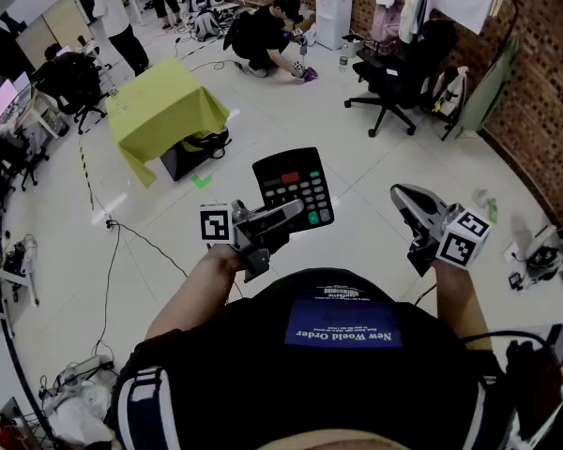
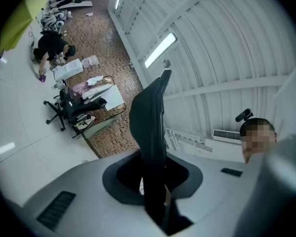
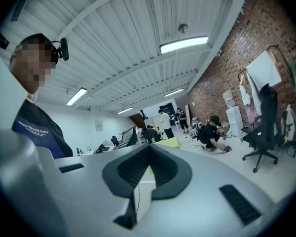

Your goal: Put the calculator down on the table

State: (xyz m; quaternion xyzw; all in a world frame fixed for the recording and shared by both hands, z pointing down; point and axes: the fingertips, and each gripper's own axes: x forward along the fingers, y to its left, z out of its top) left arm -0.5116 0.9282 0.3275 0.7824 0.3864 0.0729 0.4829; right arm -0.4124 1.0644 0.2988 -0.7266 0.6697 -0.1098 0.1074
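The black calculator (image 1: pixel 294 188), with a red display strip and rows of keys, is held in the air over the white floor, keys up. My left gripper (image 1: pixel 281 216) is shut on its near edge. In the left gripper view the calculator (image 2: pixel 150 132) shows edge-on as a dark slab rising from between the jaws. My right gripper (image 1: pixel 401 195) hangs to the right of it, apart from it, jaws together and empty. The right gripper view shows the right gripper (image 3: pixel 149 147) with its tips meeting and nothing between them. A table under a yellow-green cloth (image 1: pixel 164 111) stands far off at the upper left.
A black office chair (image 1: pixel 394 82) stands at the upper right by a brick wall. A person crouches on the floor (image 1: pixel 267 36) near a white water dispenser (image 1: pixel 335 12). A cable (image 1: pixel 122 242) runs across the floor at the left, where desks with monitors (image 1: pixel 5 111) stand.
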